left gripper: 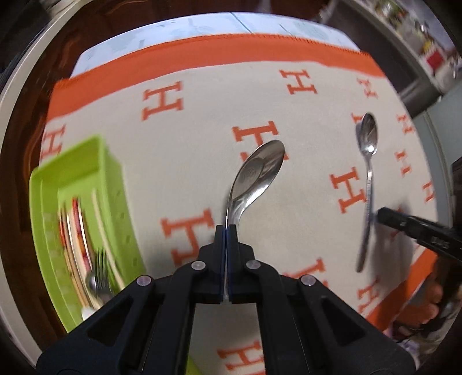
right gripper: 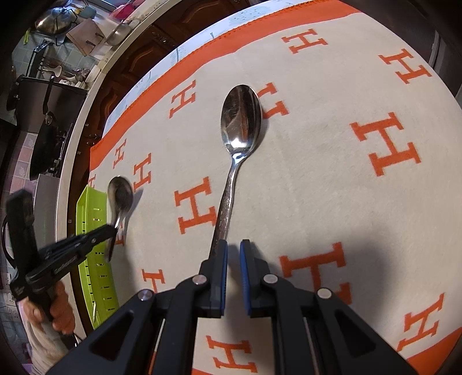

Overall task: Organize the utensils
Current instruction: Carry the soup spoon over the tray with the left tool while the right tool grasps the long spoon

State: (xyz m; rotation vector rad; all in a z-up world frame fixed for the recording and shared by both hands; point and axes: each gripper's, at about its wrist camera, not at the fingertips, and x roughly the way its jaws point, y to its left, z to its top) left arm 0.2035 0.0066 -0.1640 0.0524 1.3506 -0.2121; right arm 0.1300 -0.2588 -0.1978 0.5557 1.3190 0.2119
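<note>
Left hand-held gripper [left gripper: 226, 230] clenched on a spoon [left gripper: 257, 173], green tray [left gripper: 83, 202] at nine o'clock; right hand-held gripper [right gripper: 233, 253] released, must straddle the second spoon [right gripper: 241, 121]'s handle

Table [left gripper: 254, 23]: pale top, covered by a cream cloth [right gripper: 317, 178] with orange border and orange H letters. On the cloth lay one steel spoon [right gripper: 241, 121], bowl up, and a green utensil tray [left gripper: 86, 173] at the edge.

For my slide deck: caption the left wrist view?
Left gripper holds a spoon above the H-patterned cloth, green tray alongside.
</note>
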